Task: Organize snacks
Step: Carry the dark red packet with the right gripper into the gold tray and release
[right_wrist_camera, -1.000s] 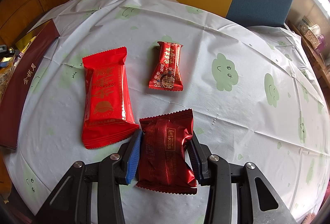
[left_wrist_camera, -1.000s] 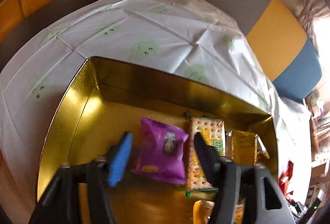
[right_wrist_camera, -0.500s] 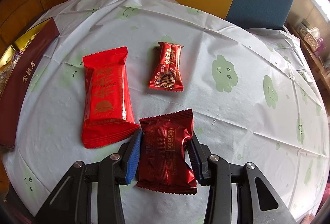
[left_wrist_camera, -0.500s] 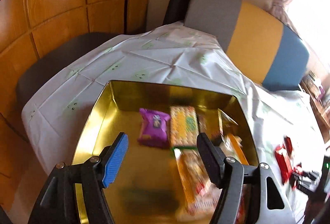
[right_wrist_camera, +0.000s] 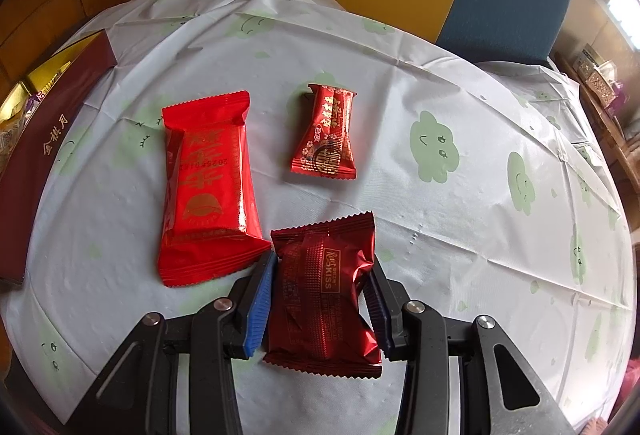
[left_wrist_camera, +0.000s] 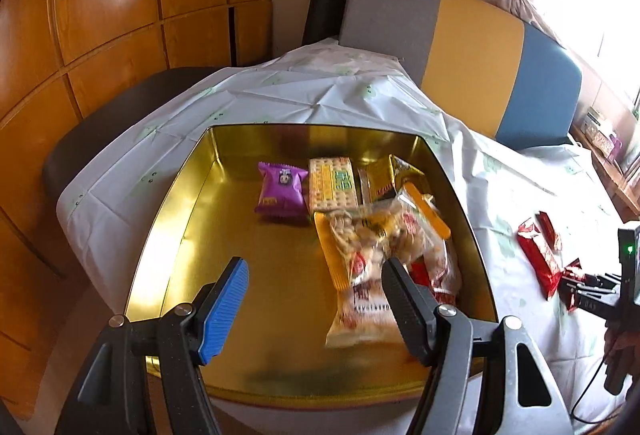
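My left gripper (left_wrist_camera: 316, 299) is open and empty, high above the near part of a gold tin (left_wrist_camera: 180, 219). In the tin lie a purple packet (left_wrist_camera: 282, 189), a cracker pack (left_wrist_camera: 334, 185), a peanut bag (left_wrist_camera: 376, 255) and other snacks. My right gripper (right_wrist_camera: 320, 295) is shut on a dark red packet (right_wrist_camera: 322, 295) lying on the tablecloth. A large bright red packet (right_wrist_camera: 208, 183) lies just left of it. A small red candy packet (right_wrist_camera: 326, 133) lies beyond. The right gripper (left_wrist_camera: 592, 295) also shows at the right of the left wrist view.
The tin's dark red side (right_wrist_camera: 44, 151) is at the far left of the right wrist view. The table wears a white cloth with green faces (right_wrist_camera: 480, 195). A grey, yellow and blue bench back (left_wrist_camera: 460, 43) stands behind the table, with wood panelling (left_wrist_camera: 100, 15) to the left.
My left gripper has pulled up and back from the purple packet, so the whole tin shows. The right gripper and its dark red packet have stayed put.
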Action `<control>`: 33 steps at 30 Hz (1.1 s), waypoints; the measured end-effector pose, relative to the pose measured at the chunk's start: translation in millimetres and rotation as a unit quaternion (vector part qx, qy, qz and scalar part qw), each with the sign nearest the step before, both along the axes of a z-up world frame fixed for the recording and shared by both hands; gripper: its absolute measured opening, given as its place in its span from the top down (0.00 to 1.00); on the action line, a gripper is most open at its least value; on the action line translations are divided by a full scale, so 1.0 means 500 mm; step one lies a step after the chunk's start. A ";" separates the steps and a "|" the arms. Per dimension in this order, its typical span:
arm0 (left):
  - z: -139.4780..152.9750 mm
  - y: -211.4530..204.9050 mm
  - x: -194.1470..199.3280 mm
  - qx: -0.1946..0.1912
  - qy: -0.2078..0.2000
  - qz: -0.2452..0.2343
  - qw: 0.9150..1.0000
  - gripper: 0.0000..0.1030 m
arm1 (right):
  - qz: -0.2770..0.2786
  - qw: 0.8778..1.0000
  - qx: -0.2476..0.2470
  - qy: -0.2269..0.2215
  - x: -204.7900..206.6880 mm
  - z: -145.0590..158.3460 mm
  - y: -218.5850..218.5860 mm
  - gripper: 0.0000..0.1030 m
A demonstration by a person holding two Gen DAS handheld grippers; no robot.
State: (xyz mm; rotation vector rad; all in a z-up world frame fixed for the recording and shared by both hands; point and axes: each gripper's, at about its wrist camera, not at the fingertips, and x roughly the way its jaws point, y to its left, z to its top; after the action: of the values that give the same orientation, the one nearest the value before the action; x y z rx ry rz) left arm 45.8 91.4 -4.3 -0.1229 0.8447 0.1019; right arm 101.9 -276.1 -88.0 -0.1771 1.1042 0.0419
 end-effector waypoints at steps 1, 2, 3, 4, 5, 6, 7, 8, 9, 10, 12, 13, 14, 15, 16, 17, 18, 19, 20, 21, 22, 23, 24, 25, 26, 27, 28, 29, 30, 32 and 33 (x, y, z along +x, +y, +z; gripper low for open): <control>-0.002 -0.001 -0.004 0.000 0.002 0.000 1.000 0.32 | 0.000 1.000 0.000 0.000 0.000 0.000 0.000 0.58; -0.004 -0.001 -0.006 0.000 0.003 0.000 1.000 0.32 | 0.000 1.000 0.000 0.000 0.000 0.000 0.000 0.58; -0.006 -0.001 -0.008 -0.001 0.005 0.001 1.000 0.32 | 0.000 1.000 0.000 0.000 0.001 0.000 0.000 0.58; -0.007 -0.002 -0.010 -0.001 0.006 0.000 1.000 0.32 | 0.001 1.000 0.000 -0.001 0.000 0.000 0.000 0.58; -0.008 -0.002 -0.012 -0.002 0.007 -0.001 1.000 0.32 | 0.001 1.000 0.000 -0.001 0.000 0.000 0.001 0.58; -0.009 -0.003 -0.014 -0.002 0.007 -0.001 1.000 0.32 | 0.001 1.000 0.000 -0.002 0.000 0.000 0.001 0.58; -0.010 -0.003 -0.016 -0.003 0.007 -0.001 1.000 0.32 | 0.001 1.000 0.001 -0.002 -0.001 0.000 0.000 0.58; -0.012 -0.004 -0.018 -0.002 0.008 -0.002 1.000 0.32 | 0.001 1.000 0.001 -0.002 -0.001 0.000 0.000 0.58; -0.012 -0.004 -0.018 -0.002 0.008 -0.002 1.000 0.32 | 0.001 1.000 0.002 -0.003 -0.001 0.000 -0.001 0.58; -0.013 -0.004 -0.020 -0.002 0.008 -0.002 1.000 0.32 | 0.001 1.000 0.002 -0.003 -0.001 0.000 -0.001 0.58; -0.014 -0.004 -0.025 -0.001 0.007 -0.002 1.000 0.32 | 0.001 1.000 0.004 -0.004 -0.001 0.001 -0.002 0.58; -0.015 -0.003 -0.026 -0.001 0.007 -0.002 1.000 0.32 | 0.001 1.000 0.004 -0.004 -0.002 0.000 -0.003 0.58; -0.015 -0.003 -0.028 -0.001 0.006 -0.001 1.000 0.32 | 0.001 1.000 0.005 -0.005 -0.002 0.001 -0.003 0.58; -0.015 -0.002 -0.029 -0.001 0.006 -0.001 1.000 0.32 | 0.001 1.000 0.006 -0.006 -0.003 0.001 -0.004 0.58; -0.016 -0.002 -0.029 -0.002 0.007 -0.002 1.000 0.32 | 0.000 1.000 0.006 -0.007 -0.003 0.000 -0.003 0.58; -0.017 -0.002 -0.031 -0.002 0.007 -0.002 1.000 0.32 | 0.000 1.000 0.008 -0.008 -0.004 0.000 -0.004 0.58; -0.017 0.001 -0.031 -0.003 0.007 -0.002 1.000 0.32 | -0.001 1.000 0.009 -0.008 -0.004 0.000 -0.005 0.58; -0.018 0.002 -0.032 -0.004 0.008 -0.002 1.000 0.32 | -0.002 1.000 0.009 -0.008 -0.005 0.000 -0.005 0.58; -0.018 0.004 -0.032 -0.004 0.009 -0.003 1.000 0.32 | -0.002 1.000 0.009 -0.009 -0.005 0.001 -0.006 0.58; -0.020 0.006 -0.033 -0.004 0.010 -0.003 1.000 0.32 | -0.002 1.000 0.010 -0.010 -0.004 0.001 -0.006 0.58; -0.020 0.007 -0.034 -0.005 0.010 -0.003 1.000 0.32 | -0.002 1.000 0.010 -0.010 -0.005 0.001 -0.006 0.58; -0.021 0.009 -0.035 -0.005 0.010 -0.002 1.000 0.32 | -0.002 1.000 0.010 -0.010 -0.005 0.001 -0.007 0.58; -0.021 0.011 -0.036 -0.006 0.010 -0.002 1.000 0.32 | -0.002 1.000 0.011 -0.011 -0.005 0.001 -0.007 0.58; -0.020 0.012 -0.037 -0.007 0.009 -0.002 1.000 0.32 | -0.002 1.000 0.011 -0.011 -0.005 0.001 -0.008 0.58; -0.020 0.014 -0.038 -0.006 0.008 -0.002 1.000 0.32 | -0.002 1.000 0.011 -0.012 -0.005 0.000 -0.008 0.58; -0.019 0.015 -0.040 -0.006 0.007 -0.003 1.000 0.32 | -0.002 1.000 0.010 -0.013 -0.006 0.000 -0.007 0.58; -0.019 0.016 -0.041 -0.006 0.007 -0.003 1.000 0.32 | -0.002 1.000 0.009 -0.014 -0.007 0.001 -0.007 0.58; -0.019 0.017 -0.041 -0.006 0.008 -0.003 1.000 0.32 | -0.002 1.000 0.008 -0.015 -0.007 0.000 -0.006 0.58; -0.019 0.018 -0.042 -0.007 0.007 -0.003 1.000 0.32 | -0.002 1.000 0.007 -0.016 -0.009 0.000 -0.005 0.58; -0.020 0.020 -0.043 -0.008 0.007 -0.004 1.000 0.32 | -0.002 1.000 0.004 -0.019 -0.012 0.000 -0.003 0.58; -0.020 0.021 -0.044 -0.007 0.007 -0.004 1.000 0.32 | -0.002 1.000 0.002 -0.020 -0.013 0.000 -0.001 0.58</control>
State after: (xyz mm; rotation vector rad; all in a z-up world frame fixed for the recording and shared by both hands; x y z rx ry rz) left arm 24.0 101.6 -14.1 -0.1331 0.8603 0.0894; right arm 95.6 -276.8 -87.9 -0.1719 1.0640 0.0369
